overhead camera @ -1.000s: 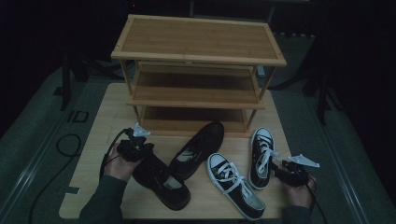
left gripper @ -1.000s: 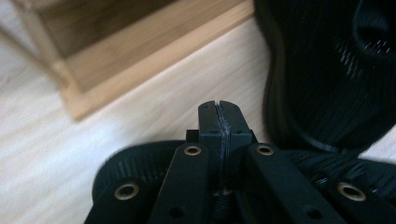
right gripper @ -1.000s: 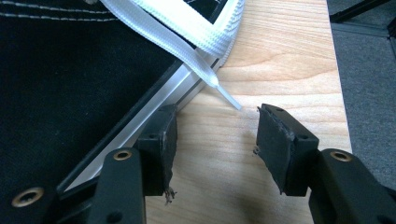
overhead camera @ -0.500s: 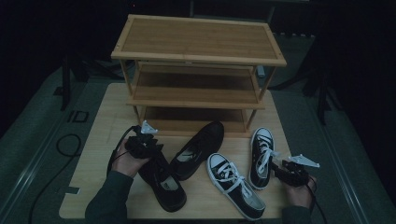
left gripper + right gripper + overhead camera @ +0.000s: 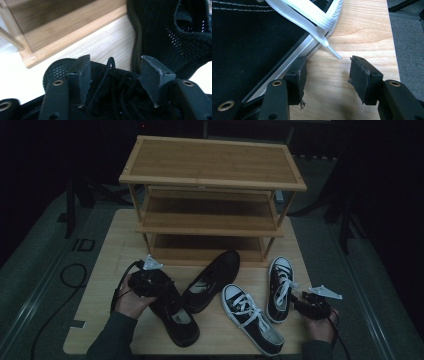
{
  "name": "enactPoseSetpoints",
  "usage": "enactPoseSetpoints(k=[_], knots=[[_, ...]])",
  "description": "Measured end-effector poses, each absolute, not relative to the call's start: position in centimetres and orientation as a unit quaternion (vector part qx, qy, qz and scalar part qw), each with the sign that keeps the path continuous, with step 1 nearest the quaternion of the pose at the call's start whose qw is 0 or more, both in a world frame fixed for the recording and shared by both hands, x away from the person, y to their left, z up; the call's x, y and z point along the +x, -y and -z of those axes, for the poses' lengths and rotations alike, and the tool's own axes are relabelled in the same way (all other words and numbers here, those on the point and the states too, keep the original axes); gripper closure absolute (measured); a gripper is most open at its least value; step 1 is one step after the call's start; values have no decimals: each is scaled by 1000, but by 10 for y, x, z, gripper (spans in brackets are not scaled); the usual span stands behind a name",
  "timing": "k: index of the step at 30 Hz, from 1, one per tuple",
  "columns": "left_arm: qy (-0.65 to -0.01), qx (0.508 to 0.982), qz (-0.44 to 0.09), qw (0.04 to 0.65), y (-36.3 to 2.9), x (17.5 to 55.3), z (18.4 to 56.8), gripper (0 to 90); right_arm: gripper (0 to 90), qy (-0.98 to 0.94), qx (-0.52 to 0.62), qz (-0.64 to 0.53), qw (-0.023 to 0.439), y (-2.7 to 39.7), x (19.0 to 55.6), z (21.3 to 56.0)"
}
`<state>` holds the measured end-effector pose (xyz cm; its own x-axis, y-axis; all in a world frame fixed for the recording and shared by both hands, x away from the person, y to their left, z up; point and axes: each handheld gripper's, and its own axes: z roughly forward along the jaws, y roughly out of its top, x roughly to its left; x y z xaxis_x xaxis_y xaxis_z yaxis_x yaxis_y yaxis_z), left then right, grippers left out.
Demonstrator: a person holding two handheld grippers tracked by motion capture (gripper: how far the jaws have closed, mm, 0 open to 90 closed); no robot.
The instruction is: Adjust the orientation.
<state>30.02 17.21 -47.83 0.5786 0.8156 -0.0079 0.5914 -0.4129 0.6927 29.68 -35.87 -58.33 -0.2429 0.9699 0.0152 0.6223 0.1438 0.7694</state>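
Note:
A black lace-up shoe (image 5: pixel 176 319) lies at the front left of the table, its partner (image 5: pixel 216 276) just right of it. My left gripper (image 5: pixel 158 285) sits over the near shoe's laces (image 5: pixel 110 75). Its jaws have just been opening, and the laces lie between the pads without being pressed. Two black-and-white sneakers (image 5: pixel 256 322) (image 5: pixel 279 287) lie to the right. My right gripper (image 5: pixel 303 301) rests open on the bare wood beside the right sneaker (image 5: pixel 249 37), whose white lace tip (image 5: pixel 329 48) lies just ahead of the gripper (image 5: pixel 329 61).
A three-tier wooden shoe rack (image 5: pixel 210 175) stands at the back of the wooden table (image 5: pixel 107 250), all its shelves bare. Its lowest shelf (image 5: pixel 62 27) is close ahead of the left gripper (image 5: pixel 115 62). Grey floor and a cable (image 5: pixel 70 275) lie off the table's left edge.
The left hand has shifted a little to the right, onto the front of the near black shoe. The right hand and all the shoes have stayed where they were.

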Motion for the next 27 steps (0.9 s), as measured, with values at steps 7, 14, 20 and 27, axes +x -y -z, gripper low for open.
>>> enactPoseSetpoints(k=[7, 14, 20, 27], knots=[[-441, 816, -169, 334, -175, 288, 470, 293, 469, -712, 559, -339, 256, 359, 297, 583], [-442, 814, -164, 340, -172, 277, 462, 284, 468, -711, 560, -340, 256, 359, 297, 583], [-442, 819, -159, 330, -167, 266, 461, 284, 468, -711, 559, -339, 256, 359, 297, 583], [-447, 827, -145, 308, -167, 261, 469, 280, 466, -711, 560, -339, 257, 359, 297, 583]])
